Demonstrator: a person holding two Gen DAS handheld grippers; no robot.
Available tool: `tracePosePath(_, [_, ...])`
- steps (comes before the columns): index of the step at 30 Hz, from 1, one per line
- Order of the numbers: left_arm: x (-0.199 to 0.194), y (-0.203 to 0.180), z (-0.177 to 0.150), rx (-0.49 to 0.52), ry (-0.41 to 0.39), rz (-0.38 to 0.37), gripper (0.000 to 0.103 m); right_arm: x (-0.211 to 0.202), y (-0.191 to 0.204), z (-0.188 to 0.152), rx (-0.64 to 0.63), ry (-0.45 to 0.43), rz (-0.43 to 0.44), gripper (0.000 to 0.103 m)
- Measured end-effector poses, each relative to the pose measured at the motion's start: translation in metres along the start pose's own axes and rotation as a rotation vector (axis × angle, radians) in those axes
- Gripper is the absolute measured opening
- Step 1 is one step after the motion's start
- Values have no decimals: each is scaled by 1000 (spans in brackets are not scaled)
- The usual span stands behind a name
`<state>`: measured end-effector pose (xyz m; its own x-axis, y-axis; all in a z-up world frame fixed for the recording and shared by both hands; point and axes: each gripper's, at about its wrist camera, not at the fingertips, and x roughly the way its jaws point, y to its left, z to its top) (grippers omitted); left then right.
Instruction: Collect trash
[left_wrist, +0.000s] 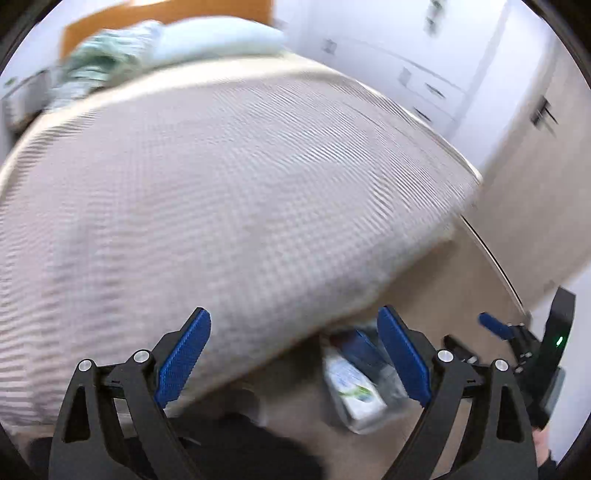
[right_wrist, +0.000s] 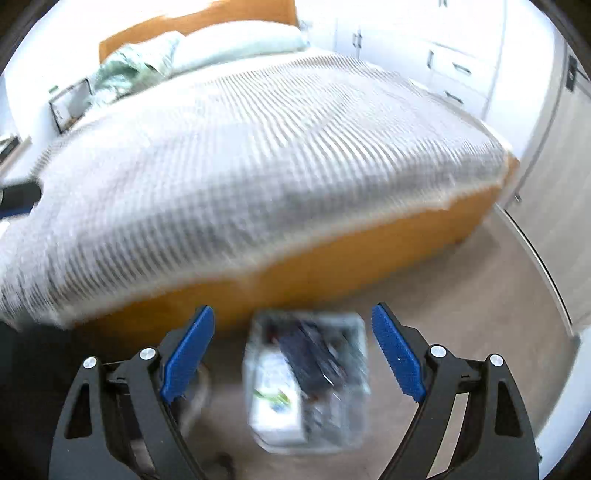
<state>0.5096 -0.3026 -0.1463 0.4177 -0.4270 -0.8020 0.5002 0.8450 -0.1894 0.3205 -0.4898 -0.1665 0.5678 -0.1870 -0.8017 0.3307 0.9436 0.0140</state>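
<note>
Both the left gripper (left_wrist: 293, 354) and right gripper (right_wrist: 293, 354) are released, nothing between the pads. The filled trash bin (right_wrist: 308, 384) stands on the floor (right_wrist: 461, 295) beside the bed (right_wrist: 240, 166). Step: searching. Next: locate remaining trash.

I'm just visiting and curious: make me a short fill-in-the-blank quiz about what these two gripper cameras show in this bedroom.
1. The clear bin of trash stands on the ____, beside the bed.
2. The pads of the right gripper are coloured ____.
3. The jaws of the left gripper stand ____, with nothing held between them.
4. The bed's wooden side panel is coloured ____.

Missing words: floor; blue; open; orange
</note>
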Motion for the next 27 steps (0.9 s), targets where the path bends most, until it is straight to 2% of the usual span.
tracePosePath(3, [-36,62,15,-55,-63,75,89,4,46,43,6,4,55,83])
tracePosePath(5, [-63,104,28,-75,-137,139,90,4,79,67,-7,-20,96,83])
tracePosePath(7, [-85,143,41,-97,-223,195,96,3,116,94,-48,-43,115,83])
tracePosePath(11, [-104,205,69,-142,-299,250,96,0,190,152,-124,-108,169,83])
tracePosePath(18, [-84,296,129,-166,-375,303,96,37,291,242,-187,-148,280,83])
tracePosePath(22, [-48,347,171,-203,-379,308,96,83,337,285,-224,-124,306,83])
tracePosePath(24, [-35,367,184,-216,-405,309,96,108,355,303,-226,-128,314,83])
tracePosePath(27, [-5,393,209,-238,-446,348,96,148,374,326,-209,-159,305,83])
